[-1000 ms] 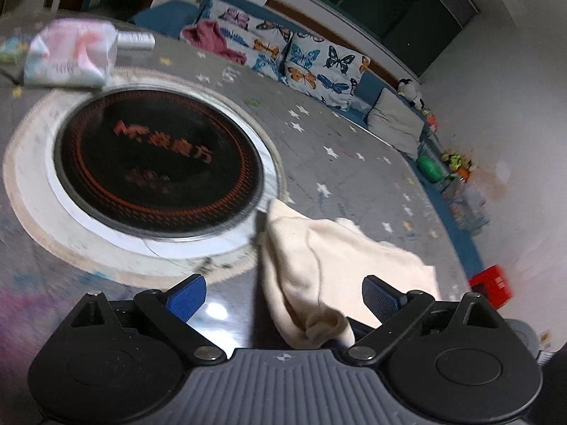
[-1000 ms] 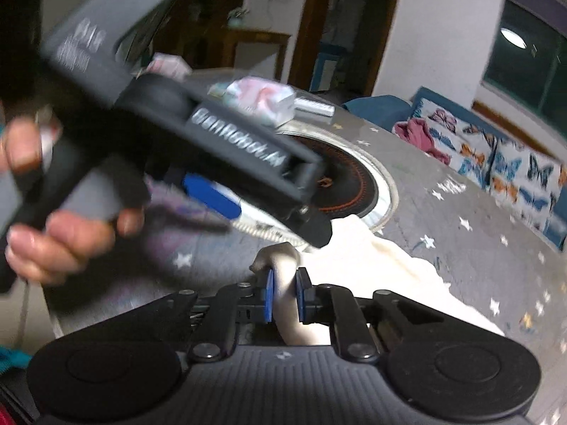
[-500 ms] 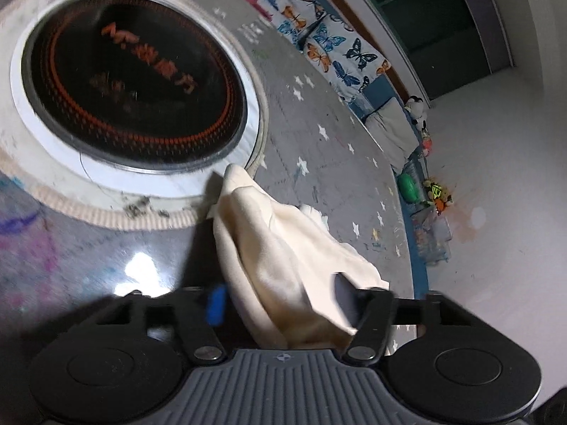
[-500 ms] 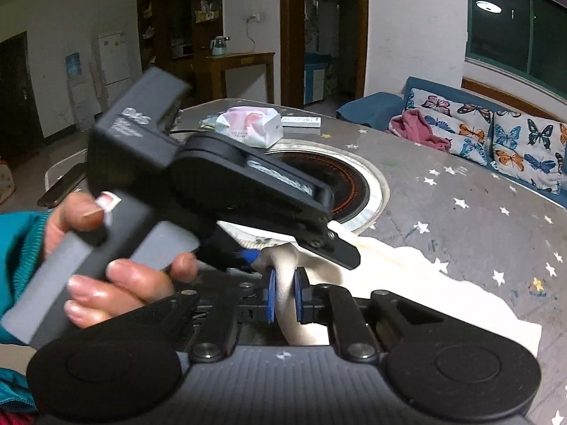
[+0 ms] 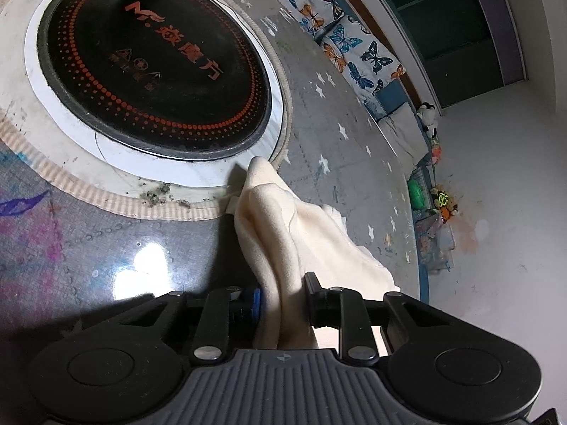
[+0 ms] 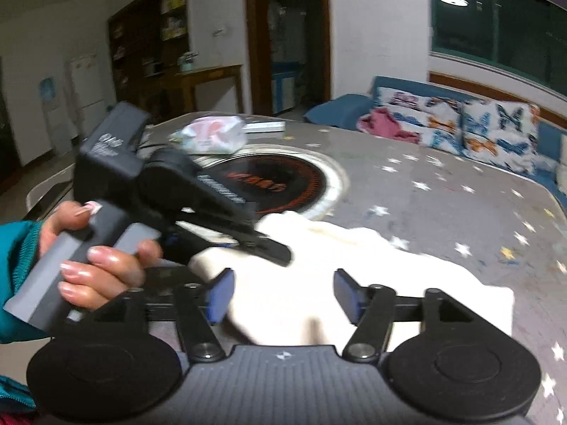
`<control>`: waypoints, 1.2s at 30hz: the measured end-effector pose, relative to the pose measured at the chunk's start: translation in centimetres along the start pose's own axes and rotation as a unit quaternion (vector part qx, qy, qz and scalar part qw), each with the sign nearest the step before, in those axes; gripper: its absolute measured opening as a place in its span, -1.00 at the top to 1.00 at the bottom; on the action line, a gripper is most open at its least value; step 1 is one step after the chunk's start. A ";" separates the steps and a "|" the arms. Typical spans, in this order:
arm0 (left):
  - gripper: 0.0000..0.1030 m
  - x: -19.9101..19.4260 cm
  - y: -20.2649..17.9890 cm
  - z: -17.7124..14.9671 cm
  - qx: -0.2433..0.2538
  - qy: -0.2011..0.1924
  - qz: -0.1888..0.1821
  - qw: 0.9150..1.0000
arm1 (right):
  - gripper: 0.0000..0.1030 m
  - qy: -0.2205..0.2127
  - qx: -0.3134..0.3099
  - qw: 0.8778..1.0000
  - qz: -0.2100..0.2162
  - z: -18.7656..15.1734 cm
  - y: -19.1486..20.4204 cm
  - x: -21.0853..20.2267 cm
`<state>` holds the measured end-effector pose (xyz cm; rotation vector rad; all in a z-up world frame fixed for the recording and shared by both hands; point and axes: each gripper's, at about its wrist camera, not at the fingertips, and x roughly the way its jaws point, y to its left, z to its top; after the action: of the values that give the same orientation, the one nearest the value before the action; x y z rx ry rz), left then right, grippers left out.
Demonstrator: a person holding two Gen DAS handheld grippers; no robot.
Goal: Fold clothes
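L gripper (image 5: 281, 292) jaws closed on bunched cream cloth (image 5: 283, 233), lifting a ridge by the hob (image 5: 156, 67). R gripper (image 6: 281, 295) jaws wide apart, holding nothing, over cloth on tabletop (image 6: 443, 205).

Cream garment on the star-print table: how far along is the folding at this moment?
Early. Done: little; the cream garment lies bunched, with no flat fold visible. In hand: the left gripper is shut on a gathered ridge of it, while the right gripper is open above the cloth. Left: spreading it on the table and making the folds.
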<state>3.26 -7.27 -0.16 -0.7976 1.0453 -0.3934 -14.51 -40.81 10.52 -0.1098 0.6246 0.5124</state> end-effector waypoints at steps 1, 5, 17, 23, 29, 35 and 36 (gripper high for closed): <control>0.52 0.0 0.0 0.0 0.002 -0.001 0.001 1.000 | -0.55 -0.001 0.008 1.000 -0.007 -0.2 -0.6 -0.3; 0.52 0.2 -0.1 -0.1 0.005 -0.002 0.004 1.000 | -0.84 -0.003 0.022 0.999 -0.050 -0.7 -2.8 -0.9; 0.52 0.3 -0.9 0.0 0.026 -0.008 0.020 0.999 | -1.00 0.003 0.145 0.983 -0.111 -2.8 -11.9 -1.1; 0.52 0.4 -1.3 0.2 0.037 -0.010 0.030 0.999 | -1.00 0.014 0.207 0.973 -0.099 -4.2 -15.2 0.4; 0.52 0.7 -1.5 0.4 0.046 -0.012 0.039 0.998 | -0.98 0.015 0.218 0.971 -0.092 -5.1 -15.5 1.1; 0.52 0.8 -1.9 0.5 0.062 -0.015 0.045 0.997 | -0.37 0.009 0.235 0.969 -0.078 -4.5 -15.5 1.2; 0.52 0.8 -1.9 0.5 0.067 -0.017 0.047 0.997 | -0.15 0.008 0.241 0.967 -0.079 -4.5 -15.7 1.2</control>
<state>4.22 -8.85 0.92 -0.6311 1.0103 -0.3652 -8.38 -55.07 5.32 0.2964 0.7340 0.1949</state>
